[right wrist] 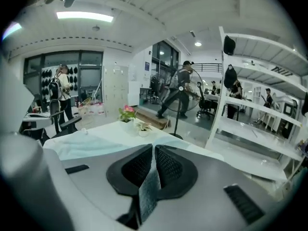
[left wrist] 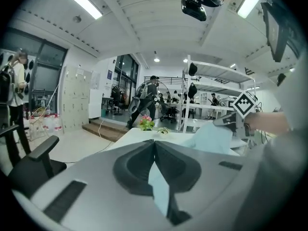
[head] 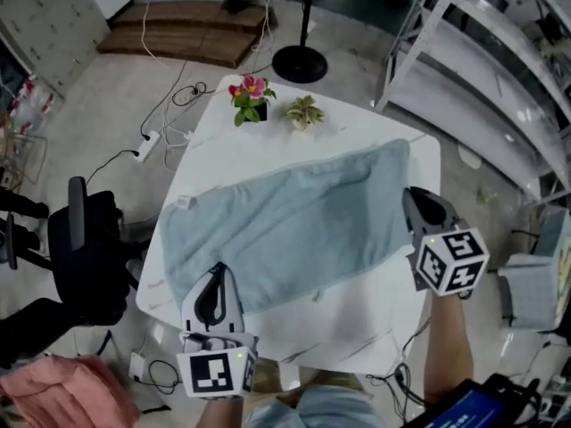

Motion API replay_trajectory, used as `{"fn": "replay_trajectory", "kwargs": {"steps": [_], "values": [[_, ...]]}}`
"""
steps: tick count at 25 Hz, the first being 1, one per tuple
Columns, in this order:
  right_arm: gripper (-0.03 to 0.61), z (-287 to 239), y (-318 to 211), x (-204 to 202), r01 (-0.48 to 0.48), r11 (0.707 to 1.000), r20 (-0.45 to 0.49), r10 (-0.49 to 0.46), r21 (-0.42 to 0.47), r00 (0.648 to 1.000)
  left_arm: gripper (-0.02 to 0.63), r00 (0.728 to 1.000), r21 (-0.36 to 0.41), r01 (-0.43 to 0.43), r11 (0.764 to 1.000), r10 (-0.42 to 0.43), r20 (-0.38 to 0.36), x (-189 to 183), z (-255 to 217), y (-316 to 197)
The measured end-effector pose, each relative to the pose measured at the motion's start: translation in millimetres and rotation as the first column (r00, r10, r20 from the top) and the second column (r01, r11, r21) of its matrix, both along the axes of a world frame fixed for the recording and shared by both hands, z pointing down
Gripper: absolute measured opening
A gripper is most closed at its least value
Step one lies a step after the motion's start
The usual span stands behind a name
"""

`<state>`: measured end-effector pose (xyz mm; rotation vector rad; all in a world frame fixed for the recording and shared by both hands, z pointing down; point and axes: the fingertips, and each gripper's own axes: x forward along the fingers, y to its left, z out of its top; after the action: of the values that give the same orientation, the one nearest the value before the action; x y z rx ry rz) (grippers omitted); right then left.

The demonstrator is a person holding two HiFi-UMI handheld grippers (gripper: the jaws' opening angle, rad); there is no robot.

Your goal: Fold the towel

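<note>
A pale blue towel [head: 285, 221] lies spread slantwise over the white table [head: 357, 319]. My left gripper [head: 217, 273] is at the towel's near left edge and is shut on it; in the left gripper view a strip of towel [left wrist: 161, 186] hangs pinched between the closed jaws. My right gripper [head: 413, 196] is at the towel's right end, below its far corner, shut on the cloth. The right gripper view shows a fold of towel [right wrist: 148, 191] clamped between the ribbed pads. The left gripper view shows the right gripper [left wrist: 236, 121] lifting that end of the towel [left wrist: 211, 138] off the table.
A pink flower pot [head: 251, 96] and a small green plant [head: 304, 112] stand at the table's far edge. A black chair [head: 85, 239] is left of the table, a fan stand [head: 301, 61] beyond it, white shelving [head: 482, 69] to the right. Pink cloth [head: 62, 395] lies at the lower left.
</note>
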<state>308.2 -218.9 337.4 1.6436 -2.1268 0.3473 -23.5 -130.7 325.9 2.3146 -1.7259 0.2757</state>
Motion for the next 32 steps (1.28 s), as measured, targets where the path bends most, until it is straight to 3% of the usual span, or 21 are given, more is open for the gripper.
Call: {"fn": "replay_trajectory", "kwargs": {"steps": [5, 12, 23, 32], "values": [[0.035, -34.2, -6.5, -86.2, 0.135, 0.989, -0.026, -0.133, 0.063, 0.991, 0.008, 0.996, 0.04, 0.089, 0.995, -0.088, -0.031, -48.7, -16.8, 31.2], [0.035, -45.1, 10.2, -198.9, 0.271, 0.958, -0.041, -0.269, 0.09, 0.962, 0.008, 0.981, 0.015, 0.186, 0.983, -0.185, -0.057, -118.2, -22.4, 84.4], [0.035, -29.2, 33.5, -358.4, 0.466, 0.881, -0.037, -0.465, 0.083, 0.885, 0.008, 0.936, 0.007, 0.349, 0.937, -0.348, -0.055, -212.9, -16.4, 138.8], [0.035, -55.7, 31.5, -413.9, 0.516, 0.848, -0.067, -0.511, 0.12, 0.857, 0.008, 0.912, 0.022, 0.404, 0.914, -0.401, -0.09, -249.5, -20.4, 151.4]]}}
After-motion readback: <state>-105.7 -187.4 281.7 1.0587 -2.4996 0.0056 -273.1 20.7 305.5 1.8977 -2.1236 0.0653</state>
